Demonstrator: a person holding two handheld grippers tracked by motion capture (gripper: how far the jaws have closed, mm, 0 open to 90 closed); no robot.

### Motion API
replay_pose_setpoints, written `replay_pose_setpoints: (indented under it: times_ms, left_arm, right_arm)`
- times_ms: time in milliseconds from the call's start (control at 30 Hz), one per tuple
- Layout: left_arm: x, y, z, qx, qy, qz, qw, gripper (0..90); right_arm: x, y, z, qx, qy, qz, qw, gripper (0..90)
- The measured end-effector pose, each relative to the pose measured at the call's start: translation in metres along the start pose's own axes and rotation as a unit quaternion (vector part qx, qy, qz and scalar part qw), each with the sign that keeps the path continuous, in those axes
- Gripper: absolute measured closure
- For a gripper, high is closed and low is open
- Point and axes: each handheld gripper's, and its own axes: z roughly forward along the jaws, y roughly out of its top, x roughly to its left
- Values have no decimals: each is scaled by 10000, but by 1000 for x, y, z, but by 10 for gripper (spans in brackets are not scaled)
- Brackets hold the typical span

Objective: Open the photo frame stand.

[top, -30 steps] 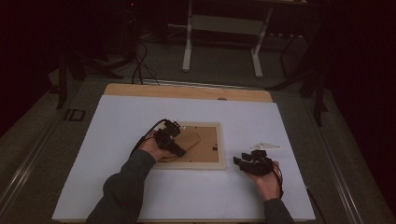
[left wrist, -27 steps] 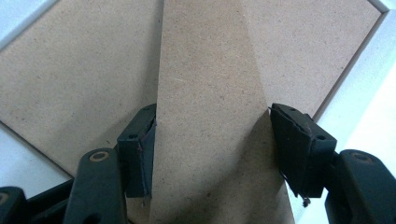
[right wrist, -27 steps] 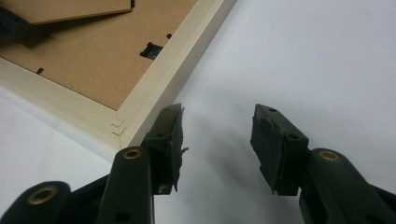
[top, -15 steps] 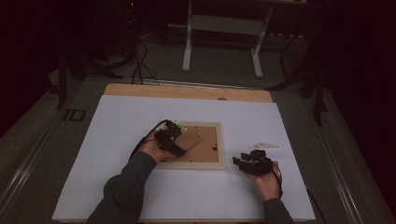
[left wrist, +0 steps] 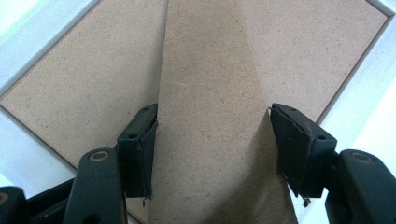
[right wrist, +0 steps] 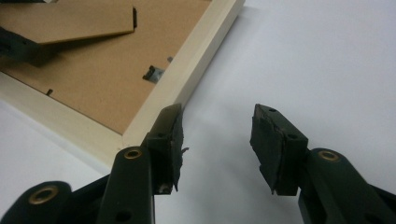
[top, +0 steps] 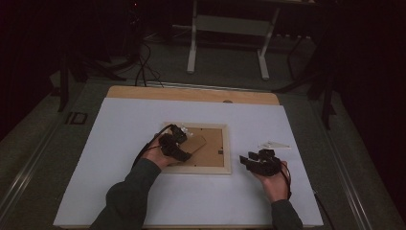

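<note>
I hold my left gripper [left wrist: 212,154] spread open around the stand flap [left wrist: 219,116] on the picture frame [top: 227,148] lying face down mid-table, ready to fold it, while my right gripper [right wrist: 215,140] waits open and empty beside the frame's corner.

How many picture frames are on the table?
1. The picture frame lies face down near the middle of the white table, its brown back panel up, with the left claw over its stand flap. None seems hidden.
</note>
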Motion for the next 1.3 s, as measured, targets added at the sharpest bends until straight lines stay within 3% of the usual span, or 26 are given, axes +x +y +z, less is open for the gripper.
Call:
replay_pose_setpoints:
  times_ms: [467,867,1300]
  left_arm:
    - [-11,-4,-6,-230,324,172,9991,380]
    - [-18,-8,-9,-404,525,266,9974,380]
    - [-27,-12,-13,-568,745,372,9949,380]
  right_arm:
    - [6,36,0,-132,-56,-252,9996,532]
    - [6,54,1,-181,-77,-339,9992,533]
    - [10,71,17,-75,39,-379,9992,534]
